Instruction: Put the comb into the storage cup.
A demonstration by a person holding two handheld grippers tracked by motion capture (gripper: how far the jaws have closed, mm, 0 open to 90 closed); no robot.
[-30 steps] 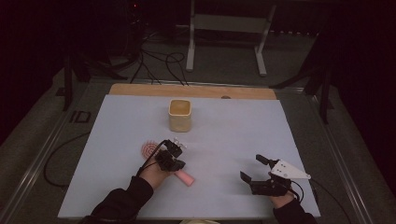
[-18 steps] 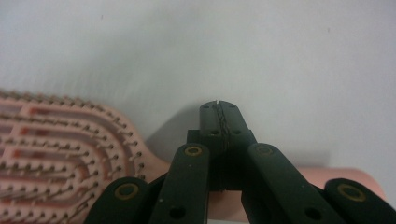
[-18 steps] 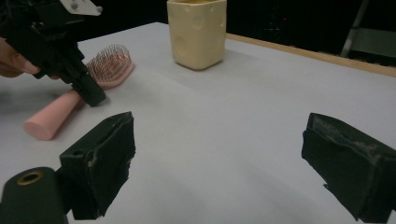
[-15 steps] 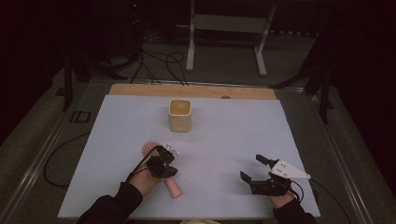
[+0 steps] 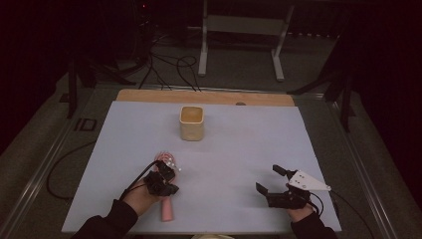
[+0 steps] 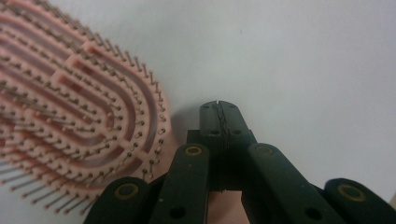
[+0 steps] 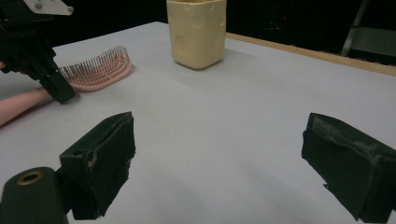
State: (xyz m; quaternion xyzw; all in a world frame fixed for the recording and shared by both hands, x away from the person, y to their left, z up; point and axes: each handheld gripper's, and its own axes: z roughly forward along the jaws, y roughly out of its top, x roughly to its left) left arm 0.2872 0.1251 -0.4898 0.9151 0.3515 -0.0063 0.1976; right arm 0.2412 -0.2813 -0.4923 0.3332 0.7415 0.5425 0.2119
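Note:
A pink hairbrush (image 5: 167,210) lies on the white table top, bristles up, its head (image 6: 79,107) away from the person and its handle (image 7: 18,108) toward the near edge. My left gripper (image 6: 219,109) is shut, with nothing between its jaws. Its tips are down at the table right beside the brush's neck, and the handle passes under it. In the high view the left gripper (image 5: 165,173) covers the middle of the brush. My right gripper (image 7: 219,144) stands open and empty over bare table at the near right (image 5: 267,179).
A cream square cup (image 5: 191,123) stands upright at the middle of the table toward the far side, also seen ahead of the right gripper (image 7: 197,30). A wooden strip (image 5: 204,96) runs along the far edge. Cables lie on the floor beyond.
The brush's handle has swung from pointing near-right to pointing almost straight at the near edge, while its head stayed put. My left gripper moved left with it. The right gripper held still.

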